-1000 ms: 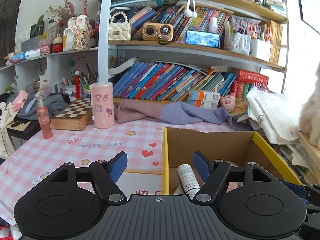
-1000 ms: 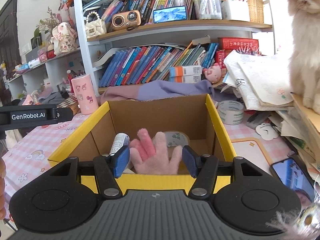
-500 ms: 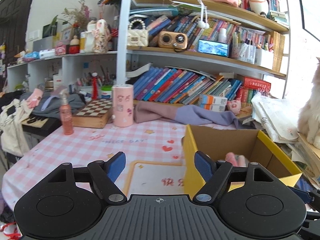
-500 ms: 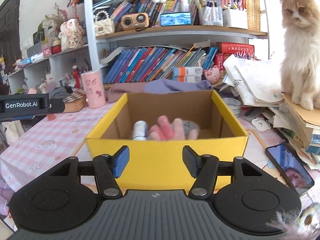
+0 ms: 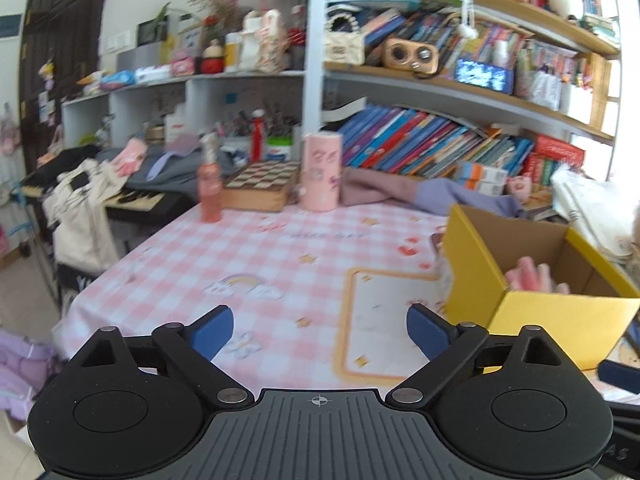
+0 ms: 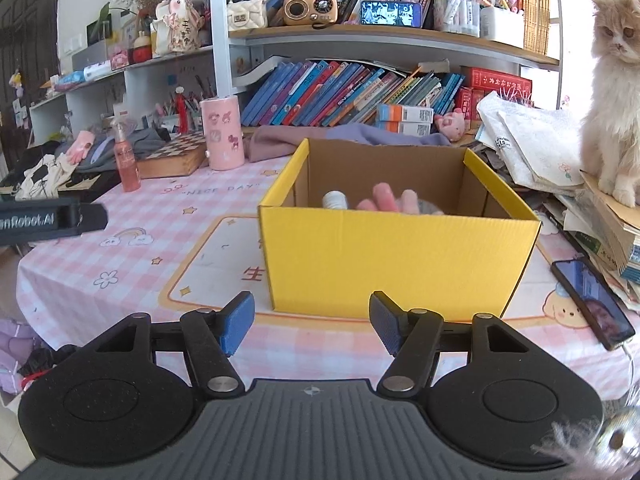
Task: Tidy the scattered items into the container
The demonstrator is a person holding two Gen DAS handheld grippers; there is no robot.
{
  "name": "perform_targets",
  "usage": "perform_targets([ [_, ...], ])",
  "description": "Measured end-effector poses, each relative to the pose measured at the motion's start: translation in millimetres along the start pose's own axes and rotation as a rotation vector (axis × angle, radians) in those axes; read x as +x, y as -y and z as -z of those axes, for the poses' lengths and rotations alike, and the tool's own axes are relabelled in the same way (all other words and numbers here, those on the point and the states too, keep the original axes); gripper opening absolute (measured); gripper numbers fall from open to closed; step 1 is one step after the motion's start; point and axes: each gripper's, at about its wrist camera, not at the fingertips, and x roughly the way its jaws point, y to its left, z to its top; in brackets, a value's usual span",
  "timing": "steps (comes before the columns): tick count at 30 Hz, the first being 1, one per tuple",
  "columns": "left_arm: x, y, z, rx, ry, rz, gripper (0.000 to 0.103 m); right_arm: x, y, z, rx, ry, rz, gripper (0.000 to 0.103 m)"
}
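Box point(image 6: 400, 256) at 12 o'clock on the counter point(image 6: 120, 264) holds a glove point(image 6: 386, 198). Both grippers, left point(image 5: 320, 330) and right point(image 6: 312, 322), are opening, fingers empty.

Crowded bookshelf point(image 6: 360, 92) along far wall, dark door point(image 5: 60, 60) far left, counter point(image 6: 140, 248) in pink checked cloth, bright daylight from right, cat point(image 6: 612, 100) on paper stack.

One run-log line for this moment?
left gripper: opening, empty | right gripper: opening, empty | yellow cardboard box: holds pink glove, white bottle
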Motion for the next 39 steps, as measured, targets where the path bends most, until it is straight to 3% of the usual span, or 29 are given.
perform_targets([
  [7,-7,-19,13,-0.013,-0.031,-0.004,0.096,-9,-16,7,-0.020,-0.005,0.025,0.068],
  [15,-14,-20,19,0.037,-0.052,0.011,0.101,-22,-27,10,-0.022,0.001,0.069,0.083],
  [19,-14,-17,20,0.088,-0.109,0.028,0.102,-29,-28,10,-0.024,-0.008,0.095,0.085],
  [39,-27,-20,18,0.078,-0.146,0.070,0.103,-42,-40,7,-0.025,-0.068,0.111,0.099],
])
